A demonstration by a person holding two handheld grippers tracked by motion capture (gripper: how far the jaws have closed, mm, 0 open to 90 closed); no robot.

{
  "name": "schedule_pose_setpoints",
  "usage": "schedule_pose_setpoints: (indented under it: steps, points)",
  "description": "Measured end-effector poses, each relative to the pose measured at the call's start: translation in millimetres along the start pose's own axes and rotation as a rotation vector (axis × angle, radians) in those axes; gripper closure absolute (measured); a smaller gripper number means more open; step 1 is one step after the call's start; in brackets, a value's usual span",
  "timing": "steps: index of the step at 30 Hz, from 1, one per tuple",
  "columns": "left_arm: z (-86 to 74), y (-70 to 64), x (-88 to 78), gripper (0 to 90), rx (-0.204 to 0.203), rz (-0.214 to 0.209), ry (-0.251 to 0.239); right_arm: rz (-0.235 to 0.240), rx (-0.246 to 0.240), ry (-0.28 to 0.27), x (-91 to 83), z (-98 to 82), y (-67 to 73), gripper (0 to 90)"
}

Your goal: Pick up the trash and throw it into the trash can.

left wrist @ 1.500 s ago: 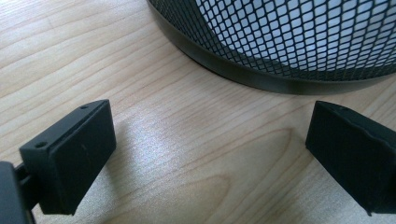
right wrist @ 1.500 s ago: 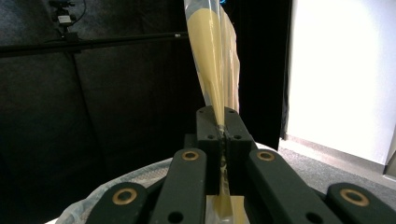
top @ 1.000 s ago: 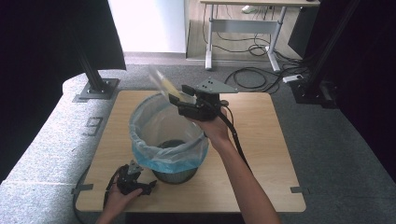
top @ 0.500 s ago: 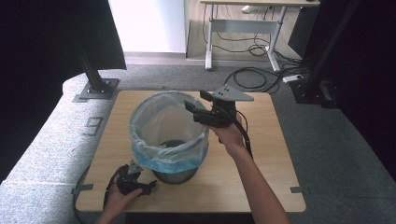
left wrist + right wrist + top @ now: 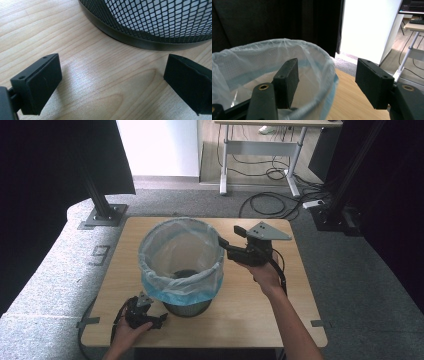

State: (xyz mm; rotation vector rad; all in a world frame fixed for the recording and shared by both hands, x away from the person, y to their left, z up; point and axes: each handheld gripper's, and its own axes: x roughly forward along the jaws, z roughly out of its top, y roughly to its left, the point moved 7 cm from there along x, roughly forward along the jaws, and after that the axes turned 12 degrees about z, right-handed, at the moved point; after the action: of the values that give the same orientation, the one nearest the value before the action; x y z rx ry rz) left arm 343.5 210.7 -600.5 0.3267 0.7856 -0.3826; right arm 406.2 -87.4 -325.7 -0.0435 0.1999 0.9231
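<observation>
The mesh wastebasket (image 5: 187,305) with its pale blue bin liner (image 5: 180,265) stands mid-tabletop, nearer the front edge. The right gripper (image 5: 223,243), jaws spread and empty, straddles the liner's right-hand rim, one jaw inside, one outside. The left gripper (image 5: 159,319) rests near the front-left corner, jaws apart beside the basket's base; no readable writing.

A bin (image 5: 181,270) with a bag (image 5: 172,251) in it stands on the table (image 5: 260,310), left of centre. The left gripper (image 5: 159,320) rests on the table just before the bin's base, and the right gripper (image 5: 223,244) is at the bin's right rim, one jaw seemingly inside it.
</observation>
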Motion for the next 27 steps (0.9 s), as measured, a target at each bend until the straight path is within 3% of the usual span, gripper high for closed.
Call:
schedule_pose_setpoints:
  steps: [15, 21, 27]
  points:
    - [0.0, 0.0, 0.0, 1.4, 0.001, -0.001, 0.0, -0.047, 0.071, 0.017, -40.1, -52.5, -29.0, 34.7]
    - [0.0, 0.0, 0.0, 1.4, 0.001, -0.001, 0.0, -0.057, 0.113, 0.022, -46.9, -73.5, -36.4, 34.7]
    - [0.0, 0.0, 0.0, 1.4, 0.001, -0.001, 0.0, -0.061, 0.134, 0.017, -49.9, -83.4, -39.8, 34.7]
